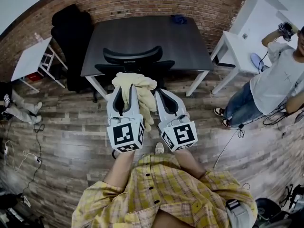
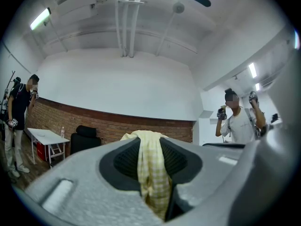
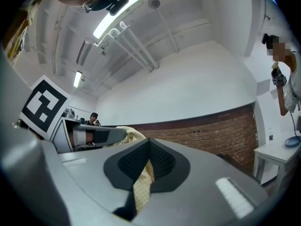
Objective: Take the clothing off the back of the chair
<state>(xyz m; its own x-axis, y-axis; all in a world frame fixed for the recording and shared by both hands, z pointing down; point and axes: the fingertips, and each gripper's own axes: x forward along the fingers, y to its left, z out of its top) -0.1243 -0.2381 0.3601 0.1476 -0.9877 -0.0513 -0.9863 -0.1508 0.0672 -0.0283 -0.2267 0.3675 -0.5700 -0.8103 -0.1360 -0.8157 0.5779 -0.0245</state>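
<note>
Head view: both grippers held out level, side by side, in front of person in yellow plaid shirt [image 1: 161, 194].

L gripper [image 1: 124, 90]: jaws narrow, clamped on a fold of the clothing [image 1: 137, 83], a pale yellow checked garment. L gripper view confirms: cloth runs down the slot between the pads, bunched over the tips.

R gripper [image 1: 163, 95]: jaws nearly together, pinching a thinner strip of the same garment; cloth [image 3: 140, 188] seen squeezed between the black pads in R gripper view.

Garment position: bunched up between and over the two sets of tips, some hanging down between the grippers. In head view it sits on the near side of the black chair [image 1: 133, 56], over the seat area; chair's backrest shows bare black. Contact w/ seat: can't tell.

Surroundings: chair pushed up to dark desk [image 1: 142, 32] by brick wall [image 1: 156, 4]. White tables L [image 1: 29, 60] and R [image 1: 235, 49]. Second person [image 1: 275, 82] stands at R, holding a device. Wood-plank floor [image 1: 71, 132].
</note>
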